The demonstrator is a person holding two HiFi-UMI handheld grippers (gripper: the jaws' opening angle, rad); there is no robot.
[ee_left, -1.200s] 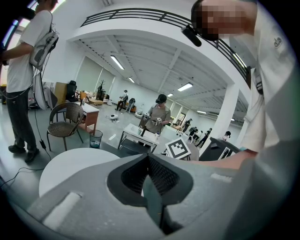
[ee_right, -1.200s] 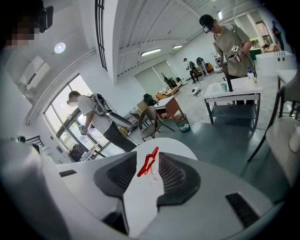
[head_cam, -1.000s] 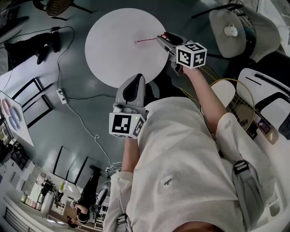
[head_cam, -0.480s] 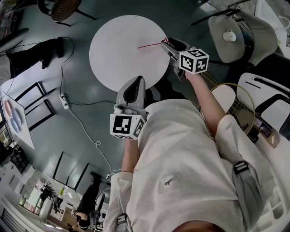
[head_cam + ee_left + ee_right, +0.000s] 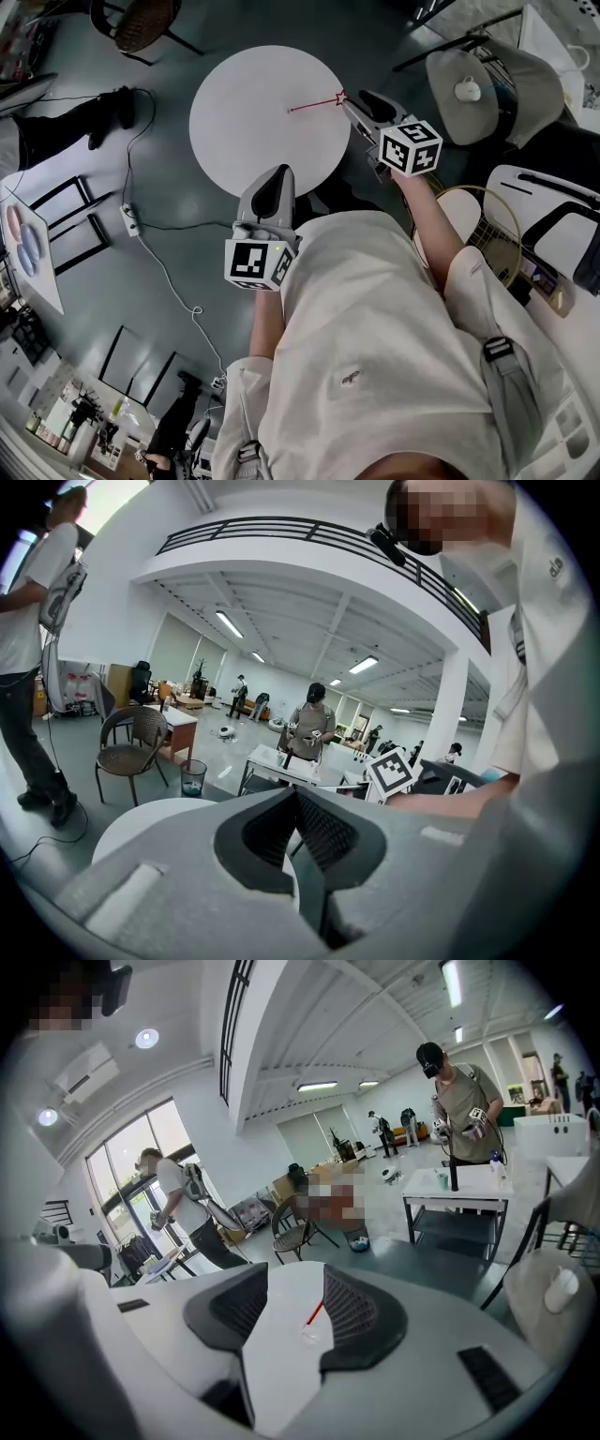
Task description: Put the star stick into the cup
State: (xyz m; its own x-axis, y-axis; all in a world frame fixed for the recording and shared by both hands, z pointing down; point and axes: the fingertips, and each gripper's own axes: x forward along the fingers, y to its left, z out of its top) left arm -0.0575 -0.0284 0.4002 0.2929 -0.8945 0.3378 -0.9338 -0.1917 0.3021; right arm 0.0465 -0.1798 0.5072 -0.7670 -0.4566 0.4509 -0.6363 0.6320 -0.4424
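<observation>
The star stick (image 5: pixel 314 104) is a thin red rod with a pale star at its near end. It lies flat on the round white table (image 5: pixel 253 112), near the right edge. My right gripper (image 5: pixel 352 102) is open just behind the star, touching nothing. In the right gripper view the stick (image 5: pixel 314 1313) lies on the tabletop between the spread jaws of the right gripper (image 5: pixel 291 1299). A white cup (image 5: pixel 466 89) sits on a grey seat (image 5: pixel 506 66) to the right; the cup (image 5: pixel 560 1288) is off the table. My left gripper (image 5: pixel 277 180) hovers shut and empty at the table's near edge.
A wicker chair (image 5: pixel 141 21) stands beyond the table. A power strip and cable (image 5: pixel 131 216) trail over the floor at the left. White cases and a racket-like hoop (image 5: pixel 487 216) crowd the right side. People stand around white tables (image 5: pixel 281 766) in the hall.
The right gripper has drawn back a little from the stick, so the star end now shows free in front of its jaws. The left gripper has barely moved.
</observation>
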